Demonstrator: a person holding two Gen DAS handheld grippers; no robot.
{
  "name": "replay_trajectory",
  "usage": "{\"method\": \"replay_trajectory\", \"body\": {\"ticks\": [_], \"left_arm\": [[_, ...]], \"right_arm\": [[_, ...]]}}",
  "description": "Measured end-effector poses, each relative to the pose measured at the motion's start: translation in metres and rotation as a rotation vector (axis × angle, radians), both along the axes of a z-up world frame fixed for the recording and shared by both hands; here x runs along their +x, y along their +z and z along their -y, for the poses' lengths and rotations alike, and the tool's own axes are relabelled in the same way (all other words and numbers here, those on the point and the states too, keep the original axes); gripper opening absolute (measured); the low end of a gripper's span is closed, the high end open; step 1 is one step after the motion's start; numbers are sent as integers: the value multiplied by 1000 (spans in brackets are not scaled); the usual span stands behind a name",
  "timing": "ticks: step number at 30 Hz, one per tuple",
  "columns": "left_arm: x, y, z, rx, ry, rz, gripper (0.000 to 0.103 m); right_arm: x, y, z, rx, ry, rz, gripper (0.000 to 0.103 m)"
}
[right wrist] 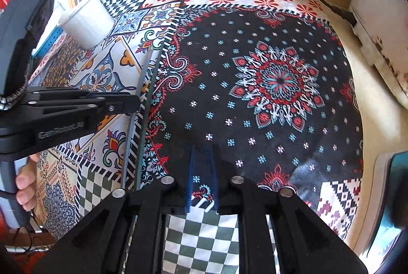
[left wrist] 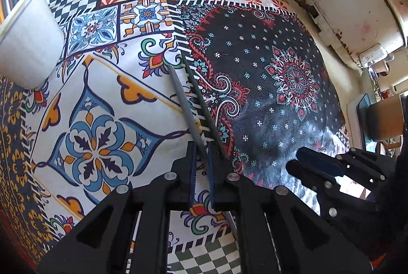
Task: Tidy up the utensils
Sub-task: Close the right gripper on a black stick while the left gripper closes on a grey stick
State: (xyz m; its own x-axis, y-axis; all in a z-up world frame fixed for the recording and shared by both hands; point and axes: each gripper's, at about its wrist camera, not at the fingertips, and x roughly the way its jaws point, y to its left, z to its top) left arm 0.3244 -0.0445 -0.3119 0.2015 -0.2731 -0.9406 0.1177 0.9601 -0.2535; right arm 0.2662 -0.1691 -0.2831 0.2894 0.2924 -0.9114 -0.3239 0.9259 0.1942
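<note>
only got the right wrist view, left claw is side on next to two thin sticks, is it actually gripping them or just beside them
observer: gripping. The left wrist view looks straight down the left claw, and its pads are shut on both chopsticks, the grey chopstick and the dark green chopstick, which lie side by side and stick out ahead.
operator: ok and the white thing cut off at my right edge, what is it
observer: the left wrist view shows more of it: a rounded white appliance, probably a rice cooker, with a latch at the front and rusty stains on its body.
</note>
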Motion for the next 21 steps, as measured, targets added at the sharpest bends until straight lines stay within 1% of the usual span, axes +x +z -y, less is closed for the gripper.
{"method": "replay_trajectory", "body": {"ticks": [3, 7, 12, 16, 19, 21], "left_arm": [[3, -1, 2, 11, -5, 6, 6], [2, -1, -3, 43, 11, 19, 5], [-9, -1, -31, 45, 58, 0, 4], [-21, 0, -52, 43, 84, -22, 4], [-28, 0, -61, 28, 94, -46, 4], [-30, 0, -64, 18, 95, -61, 4]], "right_arm": [[0, 2, 1, 12, 8, 1, 20], [3, -2, -11, 26, 46, -12, 21], [-3, -2, -40, 40, 125, -3, 21], [-8, -5, -59, -4, 181, 19, 21], [-7, -7, -60, -37, 197, 31, 20], [-4, -8, -54, -51, 188, 33, 20]]}}
